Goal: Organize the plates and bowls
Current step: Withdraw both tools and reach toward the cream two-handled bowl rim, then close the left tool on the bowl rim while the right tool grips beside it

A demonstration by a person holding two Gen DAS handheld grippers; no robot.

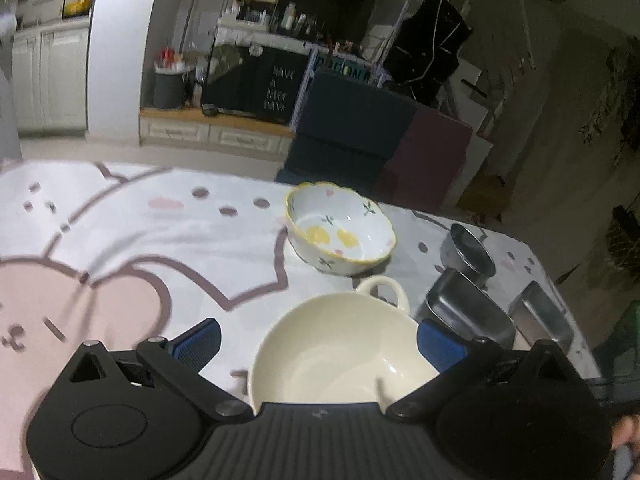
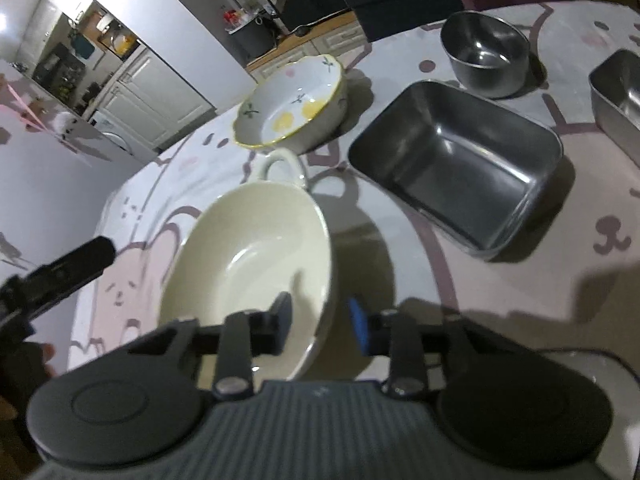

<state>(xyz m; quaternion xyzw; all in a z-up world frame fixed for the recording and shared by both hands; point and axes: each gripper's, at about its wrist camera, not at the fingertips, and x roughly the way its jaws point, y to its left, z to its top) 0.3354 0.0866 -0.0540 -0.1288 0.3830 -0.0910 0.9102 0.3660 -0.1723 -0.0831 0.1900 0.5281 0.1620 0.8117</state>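
Right tongs [image 2: 320, 322]: we see them straddle the near rim of the cream bowl [image 2: 256, 248], one finger inside and one outside; the fingers stand a little apart and we cannot tell if they pinch the rim.
Left tongs [image 1: 320, 338]: we see them wide apart, one blue pad on each side of the cream bowl, not touching it.
Cream bowl: it sits on the tabletop [image 1: 120, 232], its loop handle on the far side.
Flower bowl [image 1: 340, 228]: it sits just past the cream bowl's handle, white with a yellow rim and yellow spots inside.
Metal box [image 2: 456, 164]: it sits near the right of the cream bowl.
Round metal cup [image 2: 486, 52]: it stands behind the metal box.
Second metal box [image 2: 618, 96]: it sits at the far right edge.
Tabletop: a white and pink cartoon cloth covers it.
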